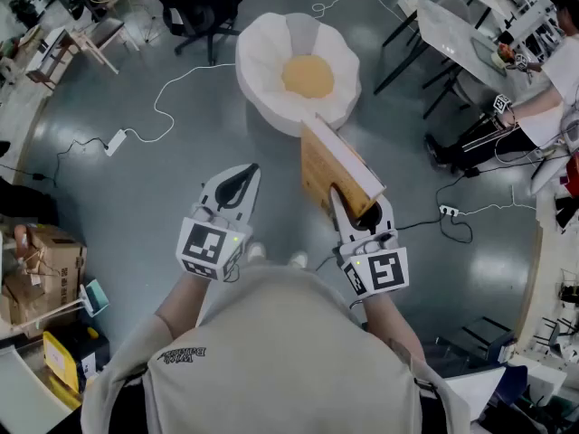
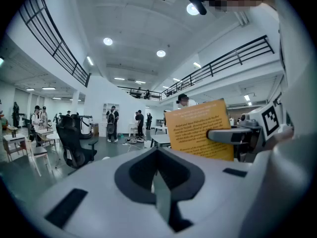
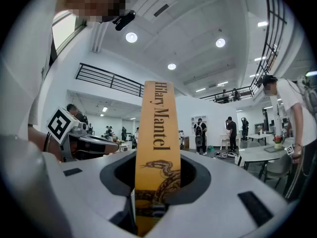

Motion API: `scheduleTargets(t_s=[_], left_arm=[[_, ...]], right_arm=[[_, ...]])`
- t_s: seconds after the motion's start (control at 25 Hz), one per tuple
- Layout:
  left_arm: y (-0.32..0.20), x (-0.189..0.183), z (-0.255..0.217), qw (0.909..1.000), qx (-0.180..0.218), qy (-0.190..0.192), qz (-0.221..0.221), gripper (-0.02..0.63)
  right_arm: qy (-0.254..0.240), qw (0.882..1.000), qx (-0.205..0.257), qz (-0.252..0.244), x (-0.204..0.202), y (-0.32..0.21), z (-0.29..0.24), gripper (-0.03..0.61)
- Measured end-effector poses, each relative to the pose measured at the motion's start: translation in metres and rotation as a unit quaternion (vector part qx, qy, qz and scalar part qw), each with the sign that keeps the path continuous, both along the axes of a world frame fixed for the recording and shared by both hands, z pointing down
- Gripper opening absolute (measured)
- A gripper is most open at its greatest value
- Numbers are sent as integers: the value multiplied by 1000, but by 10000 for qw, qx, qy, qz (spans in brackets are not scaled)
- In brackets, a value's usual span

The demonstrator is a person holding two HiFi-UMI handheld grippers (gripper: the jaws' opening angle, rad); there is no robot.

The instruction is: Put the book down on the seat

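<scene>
Head view: right tongs [image 1: 355,208] grip the book [image 1: 336,163] by its lower end; the seat [image 1: 262,57] lies beyond the tips. Left tongs [image 1: 242,181] sit alongside, clear of the book.
Left gripper view: jaws together, empty; book to their right.
Right gripper view: spine upright, pinched between the jaws.

Book [image 3: 157,148]: matt paper cover. Left gripper [image 1: 244,177], right gripper [image 1: 348,204]: smooth matt plastic. Seat [image 1: 262,57]: soft-looking cloth. Floor [image 1: 163,188]: smooth, slight sheen.
</scene>
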State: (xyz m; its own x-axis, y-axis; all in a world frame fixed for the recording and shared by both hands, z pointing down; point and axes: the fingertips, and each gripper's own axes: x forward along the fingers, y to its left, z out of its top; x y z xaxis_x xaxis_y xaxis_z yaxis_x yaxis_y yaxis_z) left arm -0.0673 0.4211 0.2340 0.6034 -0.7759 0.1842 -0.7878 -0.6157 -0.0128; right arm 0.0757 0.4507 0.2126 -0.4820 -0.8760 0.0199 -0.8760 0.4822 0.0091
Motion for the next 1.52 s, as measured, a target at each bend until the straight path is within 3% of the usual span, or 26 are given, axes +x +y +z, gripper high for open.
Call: scheduleTargets(t_s=[0.44, 0.8, 1.24, 1.52], left_arm=[[-9, 21, 12, 9999, -128, -76, 62, 9], [-17, 38, 20, 9994, -315, 84, -106, 9], [-6, 79, 14, 9996, 65, -86, -247, 9], [-6, 79, 20, 9990, 201, -174, -372, 9]], right_arm=[[-91, 9998, -84, -143, 8, -8, 6, 146], [-303, 9995, -21, 45, 46, -15, 0, 147], [-360, 9991, 217, 23, 92, -9, -4, 144], [-385, 9988, 283, 54, 104, -19, 3, 144]])
